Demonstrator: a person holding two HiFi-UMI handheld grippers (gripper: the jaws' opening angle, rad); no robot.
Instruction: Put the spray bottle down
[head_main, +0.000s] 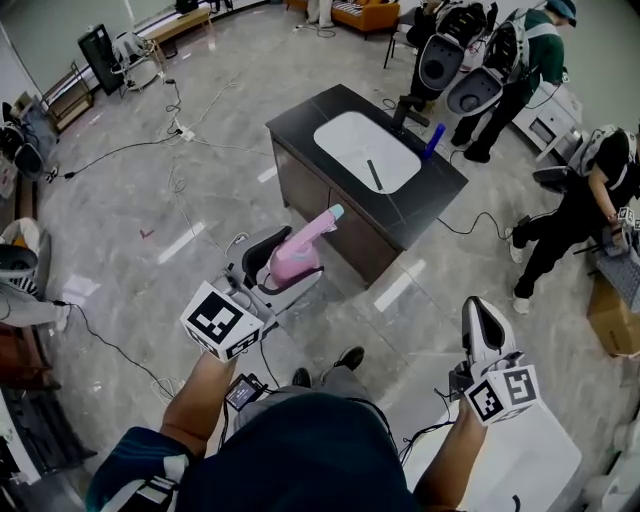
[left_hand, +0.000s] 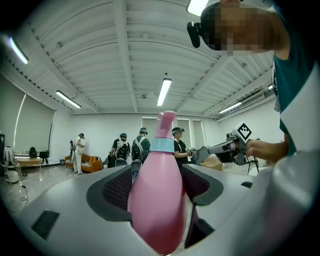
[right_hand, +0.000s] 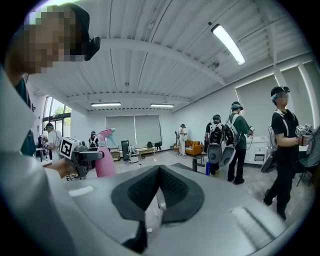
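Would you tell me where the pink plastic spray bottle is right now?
The pink plastic spray bottle sits left of centre in the head view, clamped in the left gripper above the floor, short of the dark sink counter.

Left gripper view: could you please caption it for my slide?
The left gripper clamps a pink plastic spray bottle by its body, with people standing in the room beyond.

We can read no words, numbers or brand names in any view. The left cube (head_main: 222, 322) and right cube (head_main: 505, 392) bear only black-and-white square patterns.
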